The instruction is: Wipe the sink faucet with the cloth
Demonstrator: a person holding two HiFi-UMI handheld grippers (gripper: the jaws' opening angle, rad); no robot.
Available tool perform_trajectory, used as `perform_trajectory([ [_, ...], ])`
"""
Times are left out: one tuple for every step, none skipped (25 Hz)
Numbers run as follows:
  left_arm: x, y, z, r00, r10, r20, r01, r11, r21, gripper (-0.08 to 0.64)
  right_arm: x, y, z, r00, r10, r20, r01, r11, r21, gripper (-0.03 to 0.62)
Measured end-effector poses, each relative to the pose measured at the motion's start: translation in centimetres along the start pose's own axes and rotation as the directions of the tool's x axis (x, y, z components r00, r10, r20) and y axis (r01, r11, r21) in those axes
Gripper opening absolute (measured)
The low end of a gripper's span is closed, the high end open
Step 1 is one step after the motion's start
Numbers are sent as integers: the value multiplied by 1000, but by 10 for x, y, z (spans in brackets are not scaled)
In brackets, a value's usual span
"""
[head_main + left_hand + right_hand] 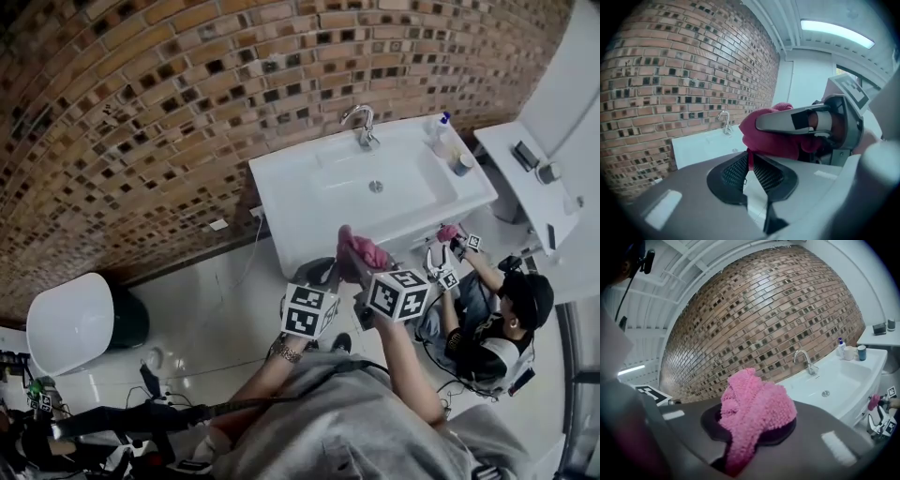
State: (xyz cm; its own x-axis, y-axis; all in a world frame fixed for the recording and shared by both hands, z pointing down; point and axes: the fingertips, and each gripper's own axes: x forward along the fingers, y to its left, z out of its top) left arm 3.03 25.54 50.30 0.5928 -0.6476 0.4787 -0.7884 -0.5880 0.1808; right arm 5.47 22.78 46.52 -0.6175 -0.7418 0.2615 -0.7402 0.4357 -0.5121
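The white sink [281, 192] stands against the brick wall, with the chrome faucet [362, 126] at its back edge. That faucet [724, 122] also shows small in the left gripper view, and the faucet [804, 361] is visible in the right gripper view. Both grippers hover side by side in front of the sink. My right gripper [754, 423] is shut on the pink cloth [754, 408], which bulges out above its jaws. A hanging edge of the cloth [773, 136] runs down between the jaws of my left gripper [750, 161], which are closed onto it. From the head view, the cloth [362, 251] sits between the left gripper [325, 275] and the right gripper [361, 277].
Bottles [440, 137] and a cup [461, 165] stand on the sink's right end. A seated person [497, 328] with another pair of grippers is at the right, below a white shelf [523, 183]. A white bin [70, 323] stands on the floor at left.
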Motion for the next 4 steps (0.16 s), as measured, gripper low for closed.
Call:
perform_trajectory([
  [-5, 4, -2, 1000, 5, 1, -5, 1000, -5, 38, 0, 8, -4, 1000, 9, -8, -10, 1000, -8, 60],
  [-10, 7, -4, 1000, 9, 3, -9, 1000, -13, 43, 1, 17, -7, 1000, 20, -14, -20, 1000, -19, 60],
  [-14, 11, -6, 1000, 13, 6, -13, 1000, -23, 49, 2, 25, -10, 999, 31, -19, -32, 999, -32, 60],
  [-19, 14, -8, 1000, 16, 11, -16, 999, -32, 52, 3, 34, -13, 999, 42, -22, -43, 998, -45, 60],
])
